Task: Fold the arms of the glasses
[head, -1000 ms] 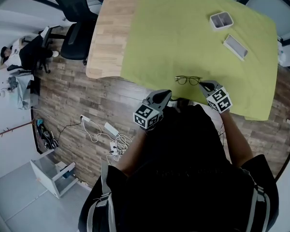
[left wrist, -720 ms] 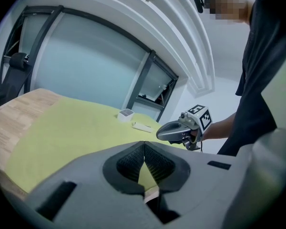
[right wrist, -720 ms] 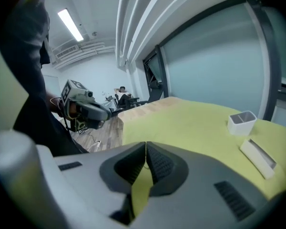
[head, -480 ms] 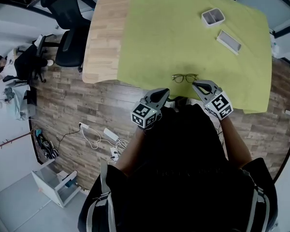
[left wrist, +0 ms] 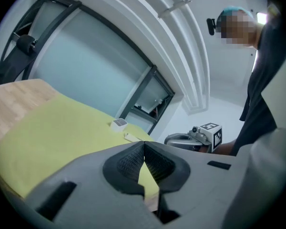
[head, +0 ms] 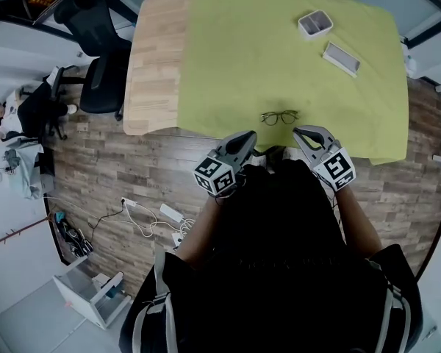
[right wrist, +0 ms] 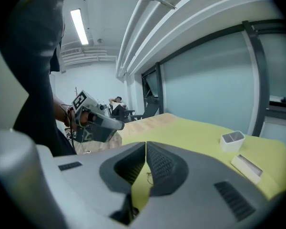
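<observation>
Glasses (head: 280, 117) lie on the bench's (head: 151, 57) green cloth (head: 279, 50) by its near edge, within easy reach; whether the arms are folded is too small to tell. Left hand-held gripper (head: 250, 137) and right hand-held gripper (head: 298, 132) flank them from the near side, jaws together, empty.

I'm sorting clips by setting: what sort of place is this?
Probably an office or lab: swivel chair beside a wooden table, power strips on the floor, glass partitions.

Yellow-green fabric table cover (head: 279, 65): plain. Pale wood-grain tabletop (head: 151, 65). Thin dark-framed glasses (head: 279, 117): blk. Small white open box (head: 315, 23), flat white rectangular case (head: 342, 58). Grey left gripper (head: 248, 134), grey right gripper (head: 300, 132): blk/wht square-marker cubes. Brown plank floor (head: 132, 168).
</observation>
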Tool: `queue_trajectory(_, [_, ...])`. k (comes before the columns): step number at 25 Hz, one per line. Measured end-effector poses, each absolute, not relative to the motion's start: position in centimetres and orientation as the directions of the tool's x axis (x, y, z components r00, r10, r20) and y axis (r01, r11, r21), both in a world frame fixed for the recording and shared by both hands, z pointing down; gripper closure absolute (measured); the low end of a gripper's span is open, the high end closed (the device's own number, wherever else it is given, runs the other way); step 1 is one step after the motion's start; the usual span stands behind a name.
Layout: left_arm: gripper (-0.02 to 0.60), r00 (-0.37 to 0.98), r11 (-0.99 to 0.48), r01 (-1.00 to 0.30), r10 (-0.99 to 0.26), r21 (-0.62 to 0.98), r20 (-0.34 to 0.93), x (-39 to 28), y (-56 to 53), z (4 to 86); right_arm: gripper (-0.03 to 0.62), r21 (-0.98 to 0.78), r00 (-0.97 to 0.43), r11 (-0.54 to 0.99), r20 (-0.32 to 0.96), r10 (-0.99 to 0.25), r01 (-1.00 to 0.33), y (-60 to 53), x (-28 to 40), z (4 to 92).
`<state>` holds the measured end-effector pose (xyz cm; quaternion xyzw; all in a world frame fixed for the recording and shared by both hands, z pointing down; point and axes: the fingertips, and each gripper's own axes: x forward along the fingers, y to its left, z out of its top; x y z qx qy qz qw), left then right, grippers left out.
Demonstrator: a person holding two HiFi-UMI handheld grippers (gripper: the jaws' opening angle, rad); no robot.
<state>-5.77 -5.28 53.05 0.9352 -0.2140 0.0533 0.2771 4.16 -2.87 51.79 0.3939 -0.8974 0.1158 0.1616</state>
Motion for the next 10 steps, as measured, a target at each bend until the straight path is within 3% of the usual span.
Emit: queue_trajectory(10, [0.563,0.939,-0.832,-0.343,-0.295,0.435,0.176,-5.4,-4.7,50.4,0.560,-0.102,-0.589,0.591,0.319,-0.743,-0.801,-2.3,4.0,49.2])
